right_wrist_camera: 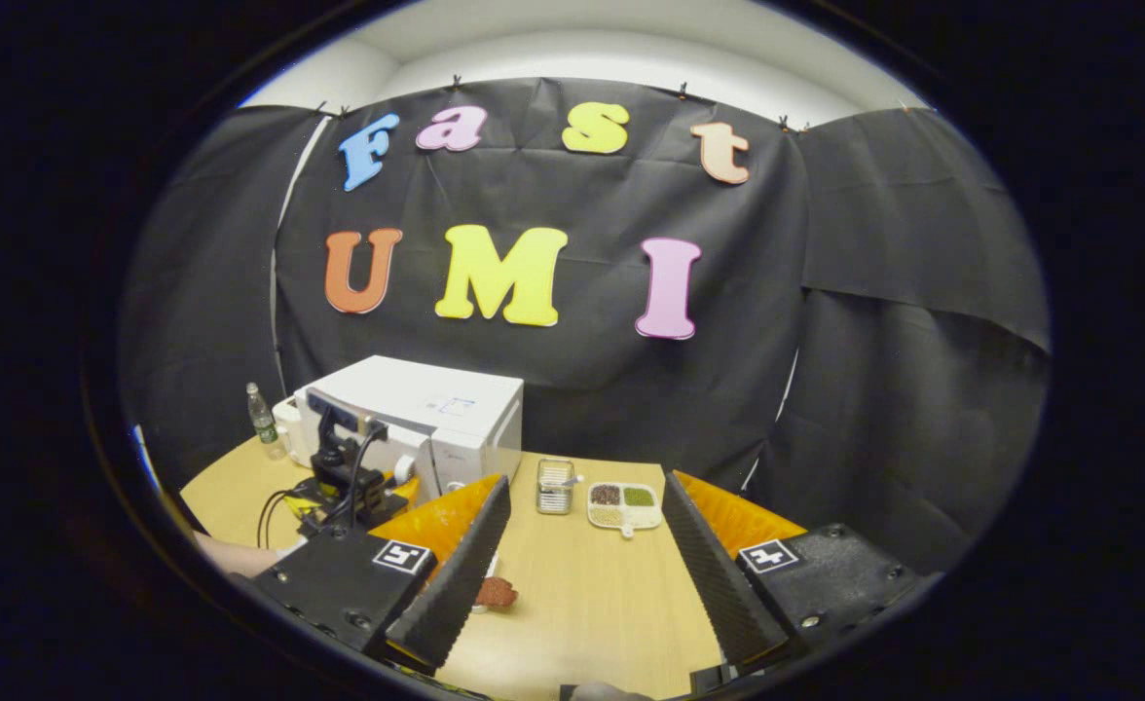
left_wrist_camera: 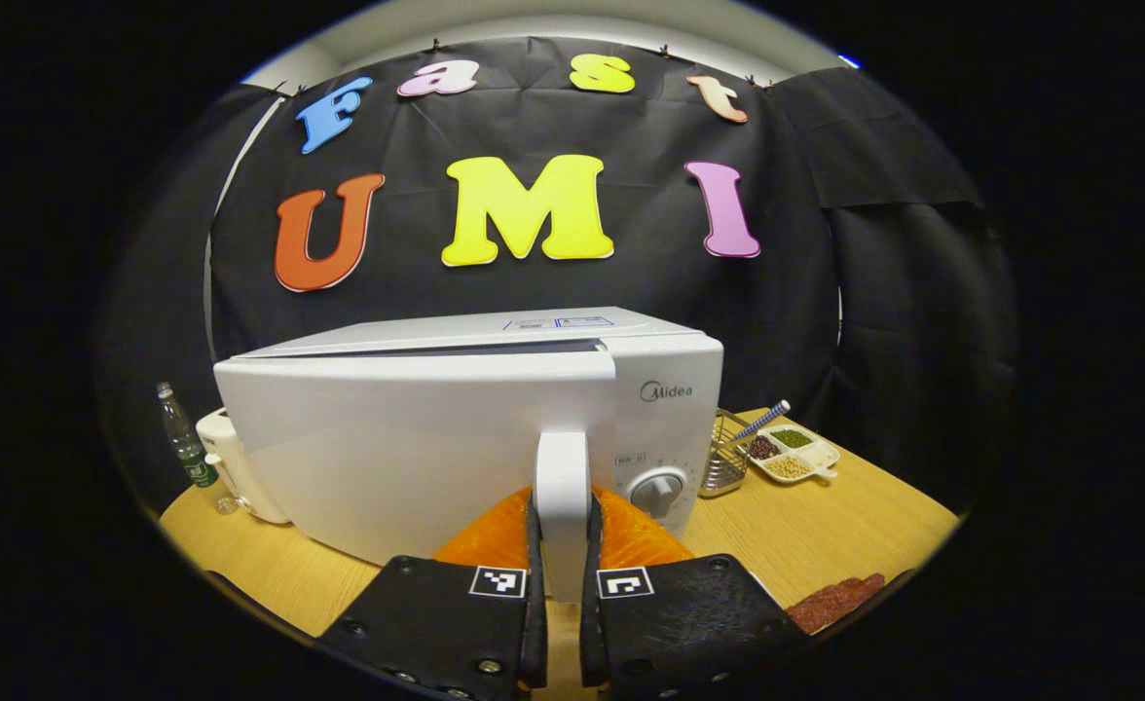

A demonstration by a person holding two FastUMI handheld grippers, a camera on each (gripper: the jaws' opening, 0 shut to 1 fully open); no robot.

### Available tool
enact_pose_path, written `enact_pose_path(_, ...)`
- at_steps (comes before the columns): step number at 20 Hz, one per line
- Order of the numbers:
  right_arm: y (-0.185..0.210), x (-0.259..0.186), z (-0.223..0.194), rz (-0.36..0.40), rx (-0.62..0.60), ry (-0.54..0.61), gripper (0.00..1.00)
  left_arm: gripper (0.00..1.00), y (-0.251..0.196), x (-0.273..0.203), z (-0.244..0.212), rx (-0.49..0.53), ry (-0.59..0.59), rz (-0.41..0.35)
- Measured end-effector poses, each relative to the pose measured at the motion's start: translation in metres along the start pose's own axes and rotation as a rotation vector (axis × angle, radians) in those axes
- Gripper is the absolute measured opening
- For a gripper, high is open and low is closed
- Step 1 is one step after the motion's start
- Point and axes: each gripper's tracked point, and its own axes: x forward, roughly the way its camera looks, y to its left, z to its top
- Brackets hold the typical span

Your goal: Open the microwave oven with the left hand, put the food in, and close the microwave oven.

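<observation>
Clear plastic is seen at the far left of the left gripper view, where a bottle (left_wrist_camera: 184, 450) stands on the wooden table (left_wrist_camera: 806, 535) beside a cream-coloured appliance (left_wrist_camera: 232, 467). Just right of these the white microwave oven (left_wrist_camera: 417, 428) is set, with its door (left_wrist_camera: 407, 458) swung slightly out from the body, a dark gap being visible along its top edge. The door's vertical white handle (left_wrist_camera: 563, 487) is pinched between the fingers of the left gripper (left_wrist_camera: 561, 584), which is held level and pointed straight at the door. A round dial (left_wrist_camera: 658, 492) is seen on the control panel right of the handle. Further right a wire basket (left_wrist_camera: 725, 462) and a divided dish (left_wrist_camera: 794, 455) of beans are placed near the table's back edge. The food (left_wrist_camera: 835, 601), a reddish-brown piece, lies on the table at the lower right.

In the right gripper view, the left gripper (right_wrist_camera: 344, 482) with its cables is seen against the microwave oven (right_wrist_camera: 436, 419) at the left. The food (right_wrist_camera: 497, 592) lies on the table (right_wrist_camera: 582, 594) just beside the left finger of the right gripper (right_wrist_camera: 582, 565), whose fingers are spread wide with nothing between them, held low above the table and pointed toward the basket (right_wrist_camera: 555, 487) and dish (right_wrist_camera: 623, 506).
</observation>
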Motion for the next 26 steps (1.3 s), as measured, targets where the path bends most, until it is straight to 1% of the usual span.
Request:
enact_pose_path(1, 0.007, -0.002, 0.000, 0.008, 0.000, -0.001, 1.00, 0.12, 0.005, -0.016, -0.004, 0.002, 0.012, -0.008)
enact_pose_path(2, 0.014, -0.004, 0.001, 0.017, 0.002, -0.001, 0.92, 0.12, 0.010, -0.033, -0.009, -0.006, 0.020, -0.014)
enact_pose_path(3, 0.019, -0.005, 0.000, 0.024, 0.006, -0.006, 1.00, 0.12, 0.016, -0.049, -0.013, -0.002, 0.026, -0.016)
enact_pose_path(5, 0.034, -0.010, 0.001, 0.041, 0.012, -0.011, 1.00, 0.13, 0.030, -0.074, -0.019, 0.017, 0.037, -0.005)
enact_pose_path(6, 0.041, -0.013, 0.000, 0.048, 0.011, -0.013, 0.92, 0.16, 0.035, -0.086, -0.019, 0.028, 0.039, -0.001)
enact_pose_path(7, 0.048, -0.015, 0.000, 0.056, 0.009, -0.014, 1.00, 0.18, 0.042, -0.090, -0.019, 0.044, 0.038, 0.019)
enact_pose_path(8, 0.054, -0.017, 0.000, 0.060, 0.006, -0.013, 1.00, 0.26, 0.052, -0.099, -0.020, 0.061, 0.039, 0.038)
enact_pose_path(9, 0.060, -0.020, -0.002, 0.065, 0.008, -0.014, 0.92, 0.32, 0.066, -0.099, -0.020, 0.068, 0.035, 0.057)
enact_pose_path(10, 0.064, -0.022, -0.002, 0.071, 0.012, -0.015, 1.00, 0.83, 0.074, -0.098, -0.021, 0.050, 0.036, 0.061)
enact_pose_path(11, 0.068, -0.023, -0.003, 0.074, 0.013, -0.013, 1.00, 0.84, 0.074, -0.097, -0.024, 0.018, 0.054, 0.034)
enact_pose_path(12, 0.071, -0.025, -0.004, 0.075, 0.010, -0.011, 1.00, 0.97, 0.070, -0.098, -0.025, 0.005, 0.062, 0.018)
enact_pose_path(15, 0.077, -0.027, -0.004, 0.077, 0.001, -0.011, 1.00, 0.97, 0.076, -0.106, -0.022, 0.029, 0.059, 0.023)
enact_pose_path(17, 0.082, -0.029, -0.004, 0.083, 0.006, -0.010, 1.00, 0.97, 0.080, -0.113, -0.019, 0.025, 0.047, 0.029)
enact_pose_path(18, 0.086, -0.030, -0.005, 0.088, 0.009, -0.007, 0.92, 1.00, 0.082, -0.118, -0.020, 0.027, 0.051, 0.030)
enact_pose_path(19, 0.090, -0.031, -0.005, 0.094, 0.013, -0.010, 0.92, 0.97, 0.087, -0.125, -0.021, 0.031, 0.055, 0.031)
enact_pose_path(20, 0.094, -0.032, -0.005, 0.098, 0.015, -0.011, 1.00, 0.97, 0.092, -0.131, -0.021, 0.039, 0.057, 0.033)
enact_pose_path(21, 0.098, -0.033, -0.007, 0.103, 0.017, -0.011, 0.92, 0.97, 0.098, -0.140, -0.024, 0.044, 0.063, 0.036)
enact_pose_path(26, 0.133, -0.045, -0.021, 0.142, 0.026, 0.003, 0.92, 0.97, 0.144, -0.184, -0.034, 0.060, 0.085, 0.092)
